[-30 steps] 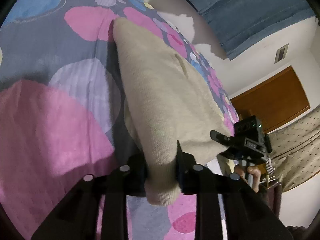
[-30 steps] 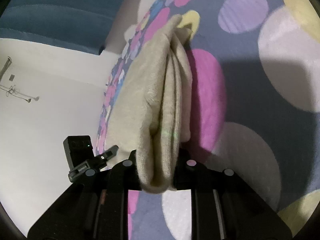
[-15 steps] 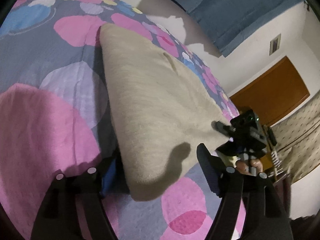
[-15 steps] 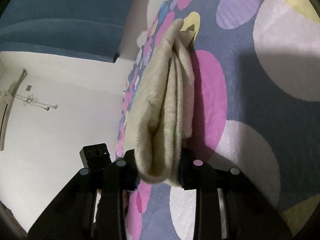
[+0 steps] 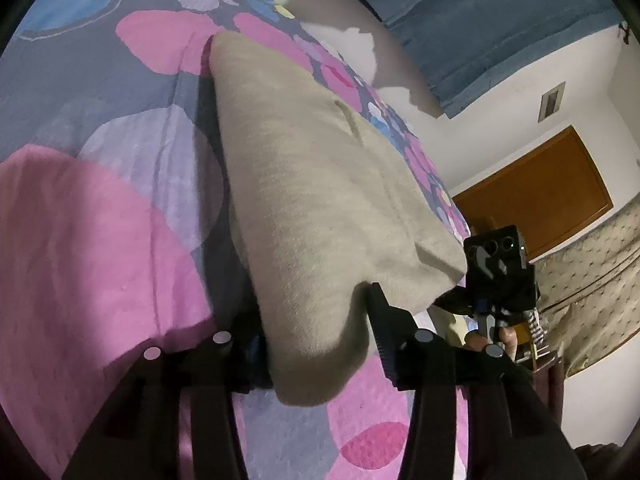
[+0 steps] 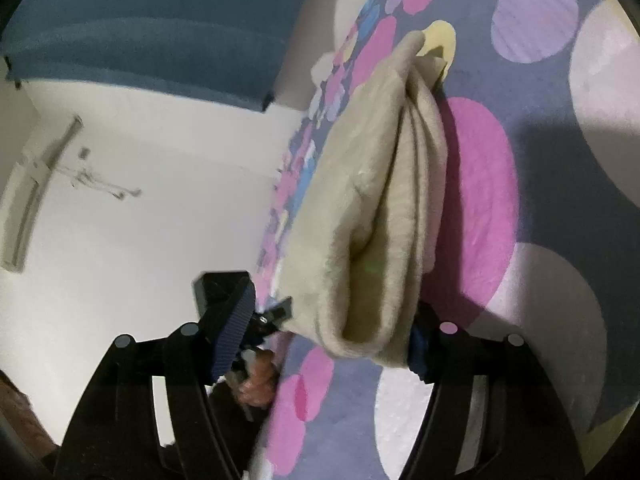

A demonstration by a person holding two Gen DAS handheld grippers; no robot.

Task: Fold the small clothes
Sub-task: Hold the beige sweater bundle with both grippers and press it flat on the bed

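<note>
A folded beige knit garment [image 5: 316,200] lies on the spotted bedspread [image 5: 80,240]. In the left wrist view my left gripper [image 5: 316,344] has its jaws open, standing either side of the garment's near corner without pinching it. In the right wrist view the same garment [image 6: 380,220] shows its stacked folded layers edge-on. My right gripper [image 6: 324,332] is open, its jaws wide on both sides of the garment's near end. Each gripper shows in the other's view: the right one in the left wrist view [image 5: 496,276], the left one in the right wrist view [image 6: 240,312].
The bedspread [image 6: 540,160] has pink, lilac, blue and yellow circles on grey. A blue headboard [image 5: 480,20] and white wall stand beyond it. A wooden door [image 5: 536,196] and a patterned beige curtain [image 5: 592,280] are at the right.
Both grippers were shut on the garment's near corners a second ago. The left one opened first, then the right; the garment now rests on the bed, released.
</note>
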